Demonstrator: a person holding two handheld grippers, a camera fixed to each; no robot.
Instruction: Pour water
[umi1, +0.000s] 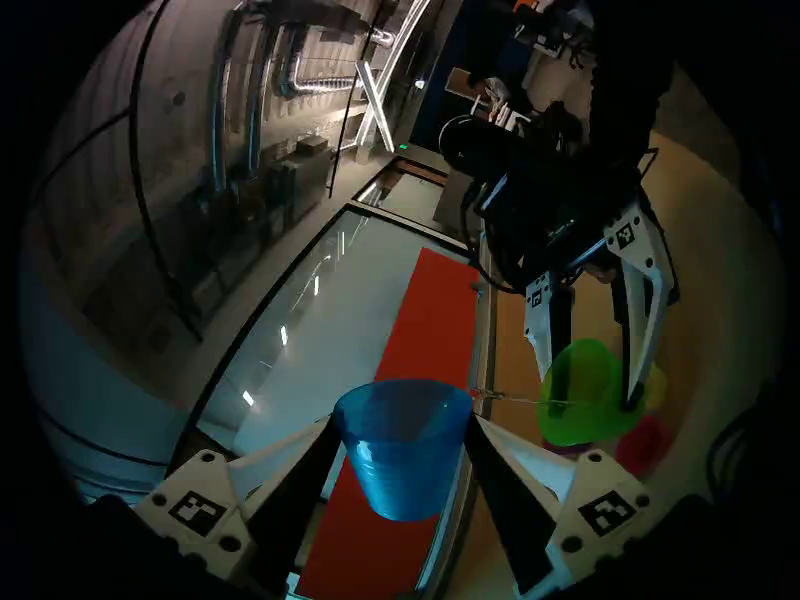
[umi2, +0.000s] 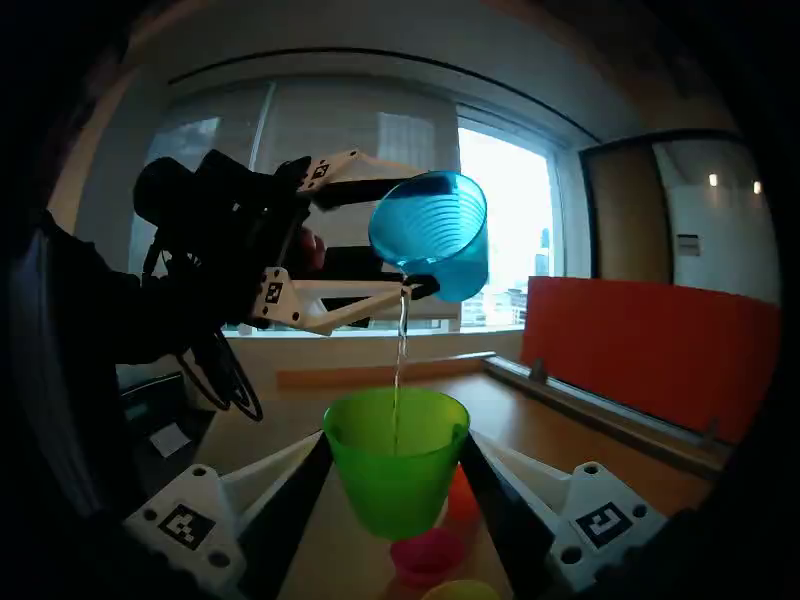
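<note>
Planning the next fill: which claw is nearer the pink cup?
Right. The right claw, holding the green cup, hovers above the pink cup; the left claw tips the blue cup higher up.

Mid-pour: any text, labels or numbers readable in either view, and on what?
None readable.
The square markers on the fingers: patterns, no letters.
The wall sign: too small to read.
On the blue cup and green cup: no print visible.

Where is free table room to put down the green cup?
Bare table between green cup and red partition, also behind toward the window. Crowded directly below: pink cup, orange cup, yellow cup.
</note>
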